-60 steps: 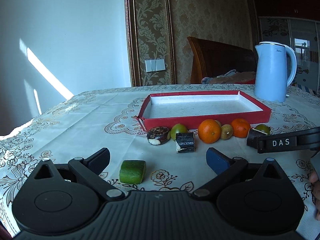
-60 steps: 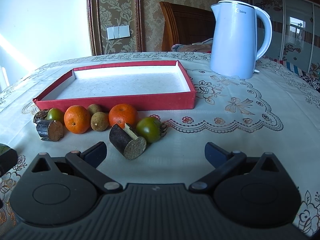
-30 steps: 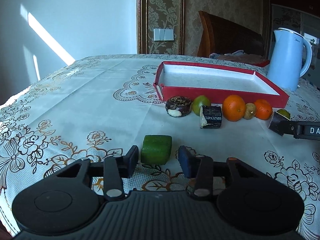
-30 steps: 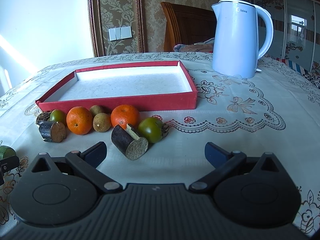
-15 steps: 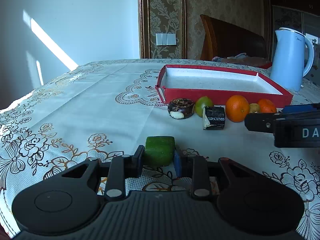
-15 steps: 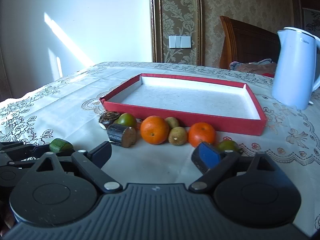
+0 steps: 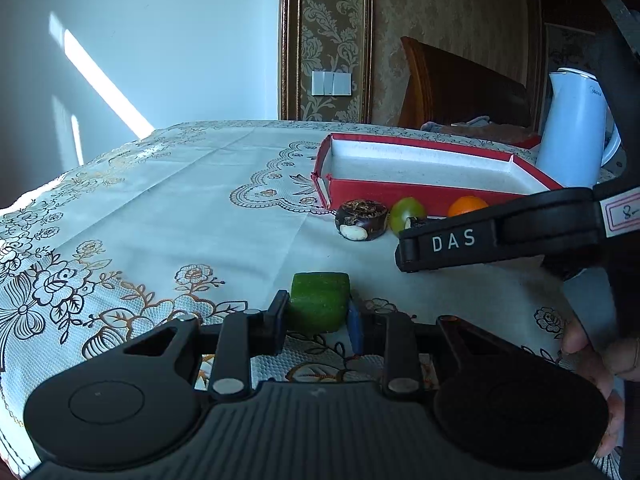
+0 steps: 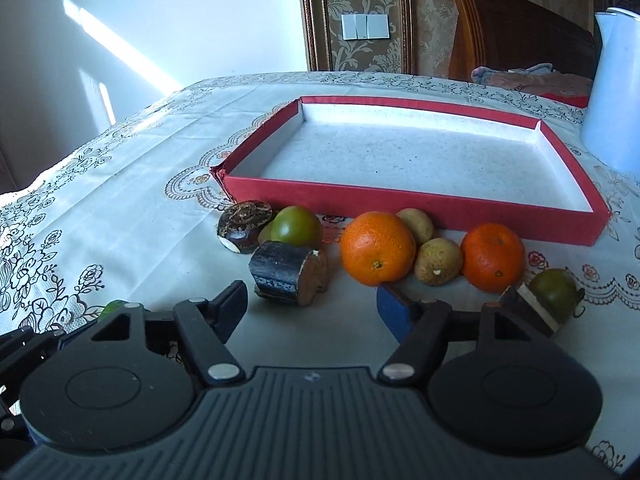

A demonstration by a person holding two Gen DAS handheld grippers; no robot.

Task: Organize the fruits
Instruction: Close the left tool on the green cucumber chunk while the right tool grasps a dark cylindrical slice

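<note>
Left wrist view: left gripper [image 7: 318,316] is clamped on the green block [image 7: 319,301], which sits on the tablecloth [image 7: 168,216] well short of the red tray [image 8: 400,196]. Right gripper [image 8: 310,306] is closing with nothing pinched yet (dark cut log piece [image 8: 286,272] just ahead, between the fingers); the other fruits line the tray's near wall.
</note>
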